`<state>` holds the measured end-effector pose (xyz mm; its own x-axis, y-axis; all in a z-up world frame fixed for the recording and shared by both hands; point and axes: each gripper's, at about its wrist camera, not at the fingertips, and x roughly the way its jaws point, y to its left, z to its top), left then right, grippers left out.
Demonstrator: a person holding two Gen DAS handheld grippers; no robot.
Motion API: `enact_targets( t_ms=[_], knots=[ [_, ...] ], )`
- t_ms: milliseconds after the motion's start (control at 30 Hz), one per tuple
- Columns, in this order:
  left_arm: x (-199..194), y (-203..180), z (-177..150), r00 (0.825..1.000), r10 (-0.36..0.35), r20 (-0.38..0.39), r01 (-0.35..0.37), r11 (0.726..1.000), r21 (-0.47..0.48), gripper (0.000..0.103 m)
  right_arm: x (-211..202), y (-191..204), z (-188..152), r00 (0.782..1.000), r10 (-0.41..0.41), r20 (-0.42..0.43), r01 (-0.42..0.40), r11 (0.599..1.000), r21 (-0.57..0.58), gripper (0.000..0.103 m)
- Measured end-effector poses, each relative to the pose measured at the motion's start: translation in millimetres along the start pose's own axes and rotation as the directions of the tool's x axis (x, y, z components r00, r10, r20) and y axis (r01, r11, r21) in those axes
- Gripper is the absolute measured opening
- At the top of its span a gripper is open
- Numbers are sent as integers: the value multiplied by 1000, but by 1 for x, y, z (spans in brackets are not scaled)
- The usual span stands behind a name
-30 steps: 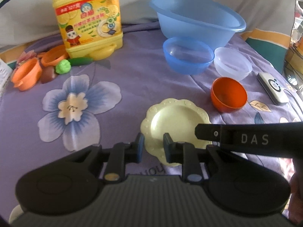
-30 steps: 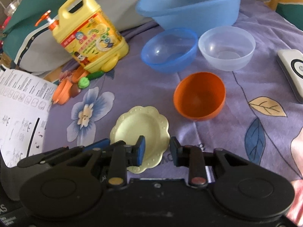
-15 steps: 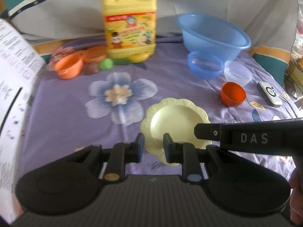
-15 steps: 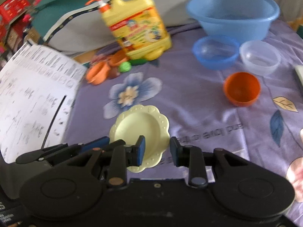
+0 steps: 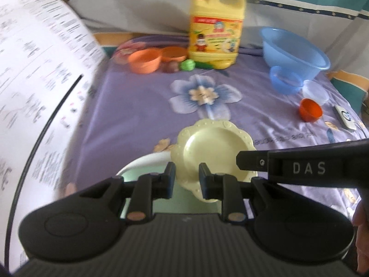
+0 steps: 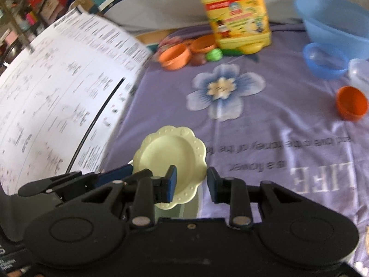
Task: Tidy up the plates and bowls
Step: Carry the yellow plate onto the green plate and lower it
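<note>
A pale yellow scalloped plate (image 5: 214, 152) is held up above the purple cloth. My left gripper (image 5: 186, 180) and my right gripper (image 6: 191, 182) each stand at its near rim with the rim between the fingers; whether the pads press on it I cannot tell. The plate also shows in the right wrist view (image 6: 170, 157). Under it lies a white, pale green dish (image 5: 143, 168). At the right stand a big blue basin (image 5: 295, 53), a small blue bowl (image 5: 286, 80), a clear bowl (image 5: 316, 92) and an orange bowl (image 5: 310, 109).
A yellow detergent jug (image 5: 215, 30) stands at the back, with orange toy pots (image 5: 145, 63) and toy vegetables beside it. A printed paper sheet (image 5: 34, 87) rises at the left. A white device (image 5: 346, 117) lies at the right edge of the purple cloth (image 5: 129, 115).
Both grippers have pulled back and to the left with the yellow plate, away from the bowls. The paper sheet and a white dish have come into view.
</note>
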<state>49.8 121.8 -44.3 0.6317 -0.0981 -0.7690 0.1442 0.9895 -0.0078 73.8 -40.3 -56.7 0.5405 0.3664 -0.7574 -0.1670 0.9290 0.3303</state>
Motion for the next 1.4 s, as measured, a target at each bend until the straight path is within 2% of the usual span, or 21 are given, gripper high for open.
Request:
enact_targets(
  t_ms=[400,833,1300,1367,1400],
  knots=[
    [0,44,-37,998,20,-57,-24,997,-73,21,34,46,-22,995,4,-100,-12,997,-81,29],
    [22,55,-48,995,-3,-104,-5,997,-80,21,59,46,-28,987,-21,-158,7,996,-86,29],
    [34,55,-52,992,-1,-126,-8,998,-70,22,68,43,-29,983,-23,-180,7,996,-93,29],
    [33,55,-51,992,9,-123,-18,998,-67,24,68,43,-28,983,-17,-183,0,996,-90,30],
    [32,54,-51,993,19,-119,-27,998,-63,31,67,42,-28,983,-14,-182,-2,996,-88,30]
  ],
)
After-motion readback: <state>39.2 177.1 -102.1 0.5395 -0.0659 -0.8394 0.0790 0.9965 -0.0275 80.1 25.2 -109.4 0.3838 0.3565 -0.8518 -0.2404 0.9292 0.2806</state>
